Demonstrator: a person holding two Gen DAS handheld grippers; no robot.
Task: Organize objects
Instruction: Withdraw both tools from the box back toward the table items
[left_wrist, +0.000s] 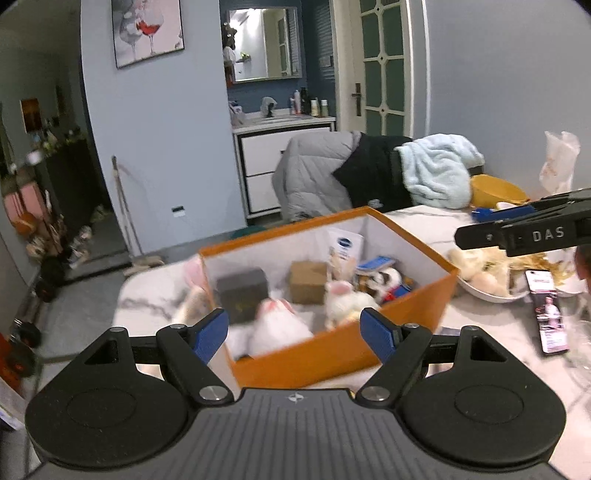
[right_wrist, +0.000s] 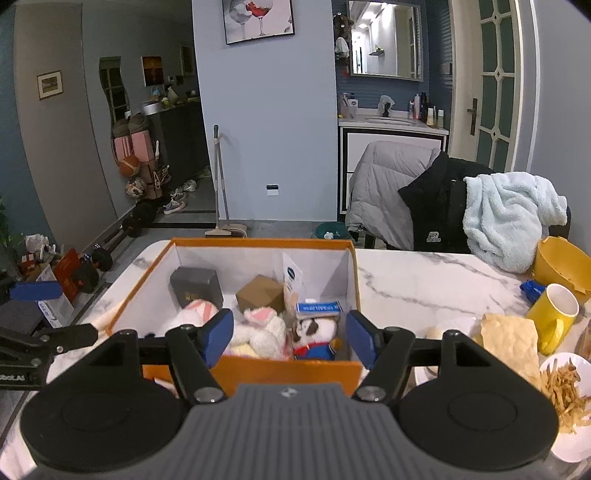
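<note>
An orange box (left_wrist: 332, 354) (right_wrist: 258, 369) with white inner walls stands on the marble table. Inside lie a dark grey box (right_wrist: 195, 286), a small brown carton (right_wrist: 260, 293), a white tube (right_wrist: 291, 280), a blue-white packet (right_wrist: 319, 309), white plush rabbits (right_wrist: 258, 328) (left_wrist: 347, 299) and a blue-red plush figure (right_wrist: 314, 338). My left gripper (left_wrist: 295, 334) is open and empty above the box's near wall. My right gripper (right_wrist: 290, 339) is open and empty above the box's near wall. The right gripper also shows at the right edge of the left wrist view (left_wrist: 524, 229).
A yellow mug (right_wrist: 552, 317), a yellow bowl (right_wrist: 561, 264), paper wrapping (right_wrist: 511, 343) and a plate of fries (right_wrist: 569, 398) stand right of the box. A phone (left_wrist: 548, 312) and a dish of food (left_wrist: 487, 280) lie there too. A chair with jackets (right_wrist: 424, 199) stands behind the table.
</note>
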